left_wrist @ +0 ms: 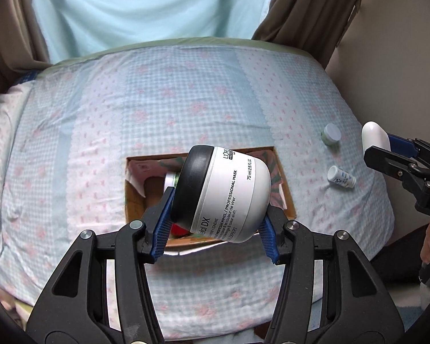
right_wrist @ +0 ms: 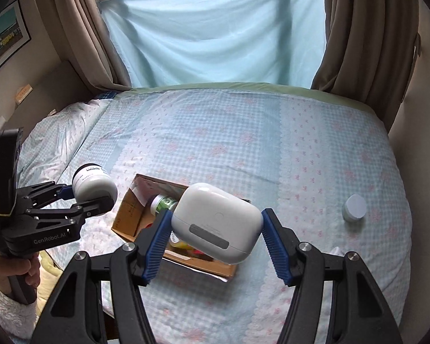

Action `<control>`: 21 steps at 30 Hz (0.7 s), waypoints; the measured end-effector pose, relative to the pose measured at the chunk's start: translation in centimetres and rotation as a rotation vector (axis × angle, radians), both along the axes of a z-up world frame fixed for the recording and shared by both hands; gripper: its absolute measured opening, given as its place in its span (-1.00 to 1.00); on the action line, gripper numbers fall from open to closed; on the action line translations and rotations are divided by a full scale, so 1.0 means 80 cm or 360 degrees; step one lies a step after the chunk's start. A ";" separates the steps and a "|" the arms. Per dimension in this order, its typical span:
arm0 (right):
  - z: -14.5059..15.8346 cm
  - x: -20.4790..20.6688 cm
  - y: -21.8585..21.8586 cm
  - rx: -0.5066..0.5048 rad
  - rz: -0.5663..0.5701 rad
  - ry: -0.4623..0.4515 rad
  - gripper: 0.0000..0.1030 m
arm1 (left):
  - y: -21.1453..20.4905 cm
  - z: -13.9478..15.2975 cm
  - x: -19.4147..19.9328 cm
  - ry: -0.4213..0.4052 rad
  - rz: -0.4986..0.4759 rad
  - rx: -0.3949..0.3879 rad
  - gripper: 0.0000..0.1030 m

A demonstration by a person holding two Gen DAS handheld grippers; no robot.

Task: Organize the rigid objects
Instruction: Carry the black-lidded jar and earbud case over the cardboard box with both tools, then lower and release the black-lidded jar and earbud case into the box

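On the bed (right_wrist: 243, 149), a cardboard box (left_wrist: 286, 197) is lying open under both grippers, the left gripper (left_wrist: 215, 229) clamping a tilted white mask jar (left_wrist: 226, 192) above it while the right gripper (right_wrist: 215, 235) is squeezing a white case (right_wrist: 218, 223), a small lidded pot (right_wrist: 354, 208) and a little white bottle (left_wrist: 341, 177) resting nearby.

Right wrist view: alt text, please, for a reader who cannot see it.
The right gripper holds a white case above an open cardboard box on a bed. At left, the left gripper holds a white jar.
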State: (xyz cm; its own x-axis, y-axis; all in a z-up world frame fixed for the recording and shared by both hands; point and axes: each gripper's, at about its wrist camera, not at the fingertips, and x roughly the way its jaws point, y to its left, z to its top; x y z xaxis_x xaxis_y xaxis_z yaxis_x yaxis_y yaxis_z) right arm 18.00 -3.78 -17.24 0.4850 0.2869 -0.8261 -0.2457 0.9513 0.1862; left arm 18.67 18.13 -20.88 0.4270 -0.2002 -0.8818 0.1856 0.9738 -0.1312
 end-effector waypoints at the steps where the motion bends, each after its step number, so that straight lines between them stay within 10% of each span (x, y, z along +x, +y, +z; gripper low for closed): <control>1: -0.005 0.002 0.013 -0.0008 -0.0018 0.0017 0.15 | 0.011 -0.009 0.003 0.0012 -0.0015 0.0003 -0.04; 21: -0.157 0.092 0.054 0.0139 -0.0477 0.0541 0.15 | 0.097 -0.174 0.075 0.0413 -0.0133 0.0051 -0.04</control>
